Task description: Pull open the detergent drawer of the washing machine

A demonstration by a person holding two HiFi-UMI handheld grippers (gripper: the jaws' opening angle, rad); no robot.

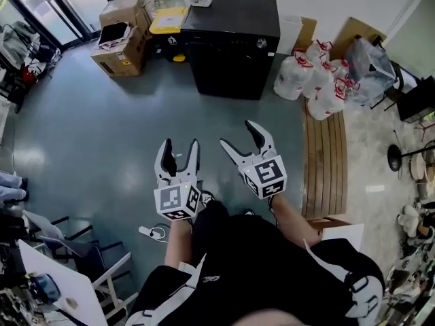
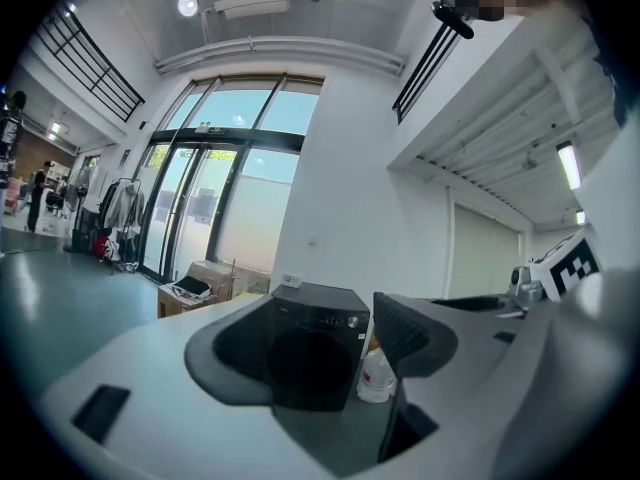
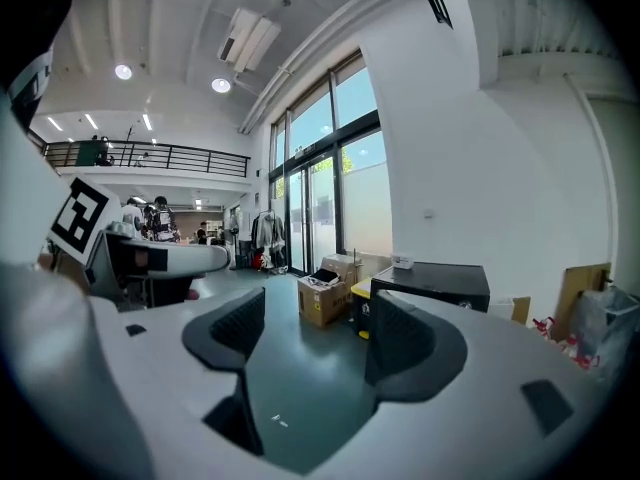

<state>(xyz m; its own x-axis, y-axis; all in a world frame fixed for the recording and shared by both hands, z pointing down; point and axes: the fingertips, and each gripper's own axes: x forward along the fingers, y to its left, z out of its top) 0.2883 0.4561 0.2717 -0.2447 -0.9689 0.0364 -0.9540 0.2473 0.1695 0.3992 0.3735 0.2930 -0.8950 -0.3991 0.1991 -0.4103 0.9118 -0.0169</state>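
Smooth black washing machine (image 1: pixel 234 46), glossy floor (image 1: pixel 88 134)

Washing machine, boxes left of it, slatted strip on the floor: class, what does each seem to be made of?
Washing machine: black painted metal or plastic, smooth with a faint sheen on top. Boxes: plain brown cardboard, matt, with folded flaps. Slatted strip: likely wood, brown parallel boards with gaps.

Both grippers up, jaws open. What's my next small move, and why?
Probably step closer, with the left gripper aimed at the washing machine. It stands well away across the floor, out of reach. The right gripper, like the left, has open, empty jaws, ready to grasp.
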